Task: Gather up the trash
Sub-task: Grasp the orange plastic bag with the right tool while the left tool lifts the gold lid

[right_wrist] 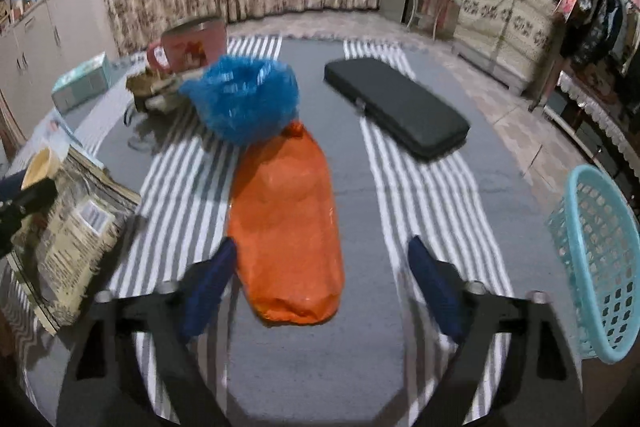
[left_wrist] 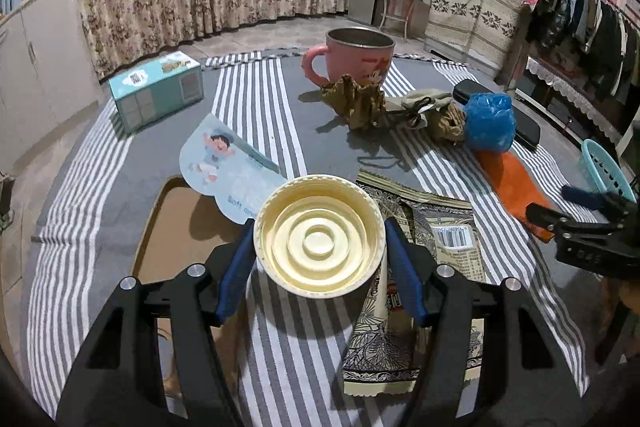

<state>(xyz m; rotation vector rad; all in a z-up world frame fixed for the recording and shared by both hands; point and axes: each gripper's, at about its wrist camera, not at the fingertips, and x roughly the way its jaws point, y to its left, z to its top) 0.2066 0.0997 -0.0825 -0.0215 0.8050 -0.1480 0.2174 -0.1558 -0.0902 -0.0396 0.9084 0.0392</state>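
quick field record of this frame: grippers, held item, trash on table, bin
left gripper: jaws shut on cream plastic lid, open side toward camera
right gripper: jaws open, nothing held, just above near end of orange bag
trash on table: blue plastic bag, printed snack wrapper, crumpled brown paper, light-blue card
other items: pink mug, black case, tissue box
bin: teal basket, at right table edge
surface: grey striped cloth

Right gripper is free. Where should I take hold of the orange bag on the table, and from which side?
Grip the orange bag across its width at the near, rounded end, coming straight forward and down. It lies flat and lengthwise in line with the open right gripper, and its far end is tucked under the blue bag.
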